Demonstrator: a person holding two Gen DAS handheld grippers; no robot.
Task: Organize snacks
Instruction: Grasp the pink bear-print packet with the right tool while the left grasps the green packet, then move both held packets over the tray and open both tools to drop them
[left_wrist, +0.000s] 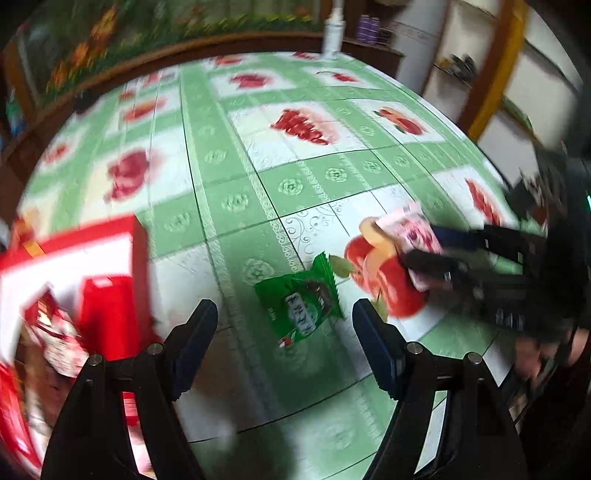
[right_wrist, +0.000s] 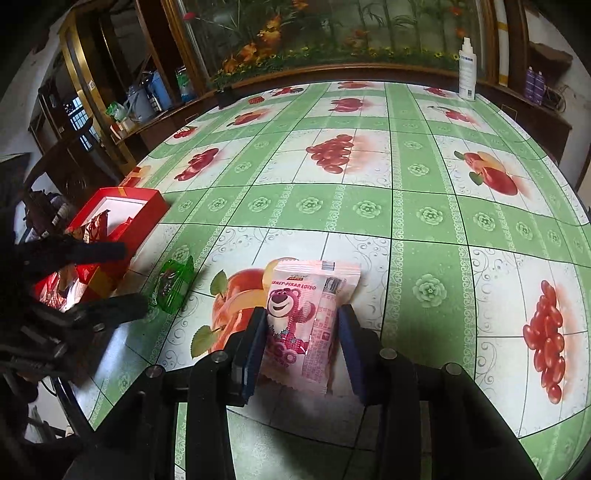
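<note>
With the right gripper (right_wrist: 301, 332) jaws bracketing the pink snack packet (right_wrist: 308, 321) unclosed and the left gripper (left_wrist: 284, 325) jaws open, the slick packet could slide away.

This is a lived-in home, most likely a dining or living room. A large table (right_wrist: 406, 229) is covered with a green-and-white plastic tablecloth (right_wrist: 306, 206) printed with apples, grapes and cherries, the sort used for family meals. Behind it stands a dark wooden cabinet (right_wrist: 369, 70) with a glass panel showing a picture of orange flowers and greenery (right_wrist: 314, 33). A white spray bottle (right_wrist: 467, 70) stands at the far edge of the table, with two purple bottles (right_wrist: 535, 86) on the cabinet just beyond. To the left, wood-framed shelves (right_wrist: 96, 92) hold a blue jug (right_wrist: 157, 90) and assorted household clutter. A red gift box (right_wrist: 122, 218) holding snack packets rests on the table's left side.
</note>
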